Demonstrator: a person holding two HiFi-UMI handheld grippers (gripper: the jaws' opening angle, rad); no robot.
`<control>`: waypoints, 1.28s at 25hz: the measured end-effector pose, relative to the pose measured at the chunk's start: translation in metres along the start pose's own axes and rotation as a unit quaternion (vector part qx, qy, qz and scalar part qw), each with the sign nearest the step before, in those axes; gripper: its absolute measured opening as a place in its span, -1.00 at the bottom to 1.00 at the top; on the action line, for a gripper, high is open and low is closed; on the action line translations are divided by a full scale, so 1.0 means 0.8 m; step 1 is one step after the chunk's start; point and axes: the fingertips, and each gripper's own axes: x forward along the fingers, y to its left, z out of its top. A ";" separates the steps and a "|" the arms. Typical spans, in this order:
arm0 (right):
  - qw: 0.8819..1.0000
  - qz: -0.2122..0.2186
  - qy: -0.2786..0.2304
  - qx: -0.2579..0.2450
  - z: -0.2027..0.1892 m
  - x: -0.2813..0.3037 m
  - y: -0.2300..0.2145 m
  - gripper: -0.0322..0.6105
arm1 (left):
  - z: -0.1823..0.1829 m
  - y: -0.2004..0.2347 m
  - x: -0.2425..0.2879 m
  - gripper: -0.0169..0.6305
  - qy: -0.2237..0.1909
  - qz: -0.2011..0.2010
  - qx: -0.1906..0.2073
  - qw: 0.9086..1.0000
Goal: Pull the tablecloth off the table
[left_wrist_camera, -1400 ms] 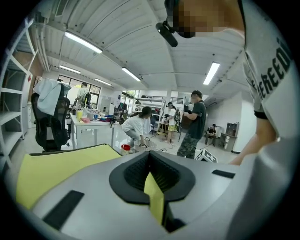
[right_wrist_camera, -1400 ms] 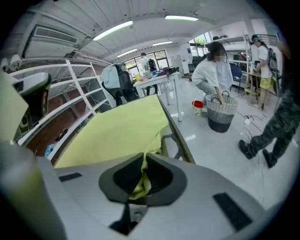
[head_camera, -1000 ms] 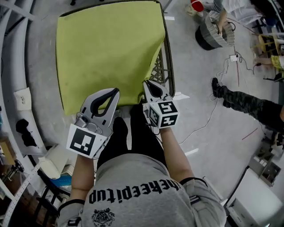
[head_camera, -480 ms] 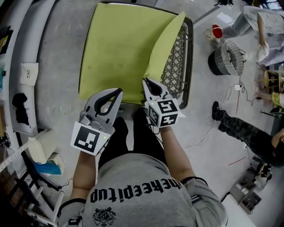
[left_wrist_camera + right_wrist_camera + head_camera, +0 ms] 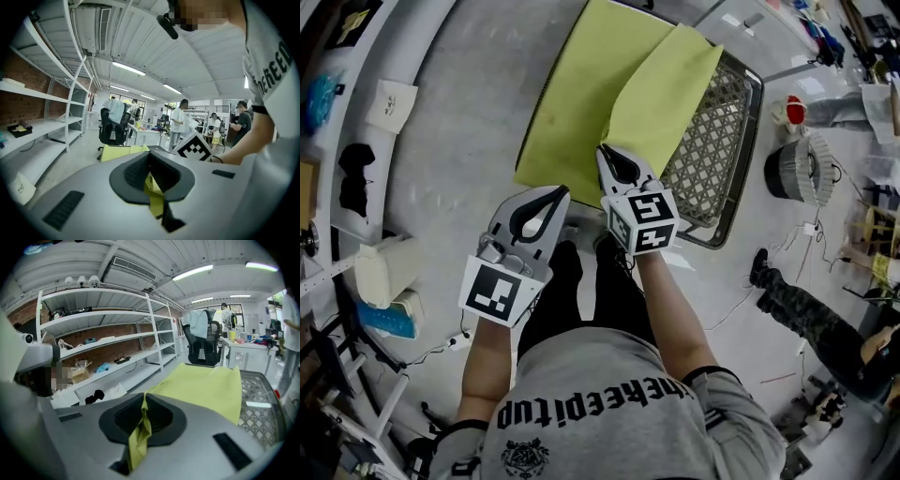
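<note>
Left gripper (image 5: 553,195) and right gripper (image 5: 609,161) each pinch the tablecloth's (image 5: 581,94) near edge; cloth lies far-right across the table (image 5: 722,150); pull nearward.

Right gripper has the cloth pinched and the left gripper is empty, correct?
Not empty: the left gripper is also shut on the cloth, as the left gripper view shows. The right gripper does have the cloth pinched.
</note>
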 end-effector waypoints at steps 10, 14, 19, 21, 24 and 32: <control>0.994 0.092 0.013 -0.058 0.012 0.067 0.115 -0.83 | -0.020 0.048 -0.052 -0.91 -0.005 0.051 -0.025 0.998; 0.988 0.122 0.044 -0.079 -0.012 0.085 0.156 -0.83 | -0.027 0.066 -0.070 -0.91 -0.009 0.065 -0.034 0.997; 0.985 0.135 0.067 -0.080 -0.036 0.093 0.170 -0.82 | -0.035 0.079 -0.080 -0.91 -0.010 0.073 -0.043 0.996; 0.985 0.140 0.071 -0.076 -0.038 0.094 0.171 -0.82 | -0.034 0.081 -0.080 -0.91 -0.012 0.072 -0.044 0.996; 0.982 0.156 0.078 -0.068 -0.043 0.094 0.179 -0.75 | -0.033 0.082 -0.078 -0.91 -0.013 0.068 -0.043 0.997; 0.980 0.166 0.088 -0.060 -0.058 0.079 0.188 -0.64 | -0.032 0.077 -0.075 -0.91 -0.012 0.059 -0.039 0.997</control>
